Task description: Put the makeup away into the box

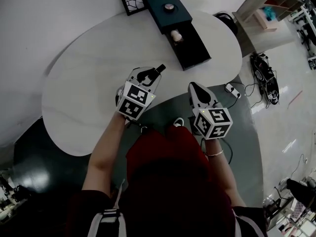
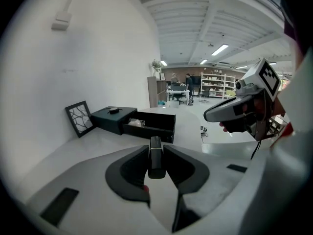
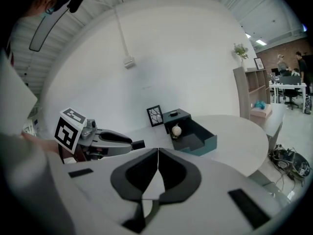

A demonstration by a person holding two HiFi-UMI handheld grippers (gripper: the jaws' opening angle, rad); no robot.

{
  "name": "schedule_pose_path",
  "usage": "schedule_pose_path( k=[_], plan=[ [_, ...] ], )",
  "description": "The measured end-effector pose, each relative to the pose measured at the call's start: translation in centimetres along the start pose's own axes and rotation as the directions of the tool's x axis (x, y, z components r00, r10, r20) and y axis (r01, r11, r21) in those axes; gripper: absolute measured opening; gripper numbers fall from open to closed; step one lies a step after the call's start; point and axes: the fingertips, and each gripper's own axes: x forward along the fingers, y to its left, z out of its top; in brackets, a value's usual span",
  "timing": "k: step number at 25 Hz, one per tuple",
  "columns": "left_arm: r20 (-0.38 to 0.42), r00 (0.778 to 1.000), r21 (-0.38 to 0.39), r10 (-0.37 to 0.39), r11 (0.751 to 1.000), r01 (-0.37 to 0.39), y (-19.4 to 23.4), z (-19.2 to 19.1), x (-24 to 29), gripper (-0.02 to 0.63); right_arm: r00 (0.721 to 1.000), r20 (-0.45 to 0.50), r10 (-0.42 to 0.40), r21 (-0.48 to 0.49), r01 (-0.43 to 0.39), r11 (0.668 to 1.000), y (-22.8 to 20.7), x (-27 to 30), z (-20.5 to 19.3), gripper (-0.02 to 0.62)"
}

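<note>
My left gripper (image 1: pixel 153 74) is shut on a slim black makeup tube (image 2: pixel 155 156), which sticks out past the jaws toward the box. The dark box (image 1: pixel 167 7) stands at the far side of the white table (image 1: pixel 89 78). Its drawer (image 1: pixel 194 51) is pulled open toward me, and a pale round item (image 1: pixel 176 35) lies inside near the back. In the left gripper view the drawer (image 2: pixel 152 126) lies straight ahead, some way off. To the right, over the table's near edge, my right gripper (image 1: pixel 193 86) hovers shut with nothing between its jaws (image 3: pixel 158 153).
A small framed picture (image 1: pixel 133 0) leans beside the box on its left. A power strip (image 1: pixel 232 89) and cables (image 1: pixel 264 73) lie on the floor past the table's right end. A shelf unit (image 1: pixel 269 6) stands at the far right.
</note>
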Motion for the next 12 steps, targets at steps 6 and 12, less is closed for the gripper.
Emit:
schedule_pose_path(
  k=[6,12],
  plan=[
    [0.017,1.0,0.015,-0.026,1.0,0.026,-2.4,4.1,4.3,0.109,0.999,0.017,-0.028,0.019,0.028,0.999,-4.3,-1.4,0.8,0.015],
    [0.019,1.0,0.009,-0.009,1.0,0.009,-3.4,6.6,7.9,0.109,0.998,0.016,-0.057,0.04,0.057,0.998,-8.1,-2.7,1.0,0.015]
  ],
)
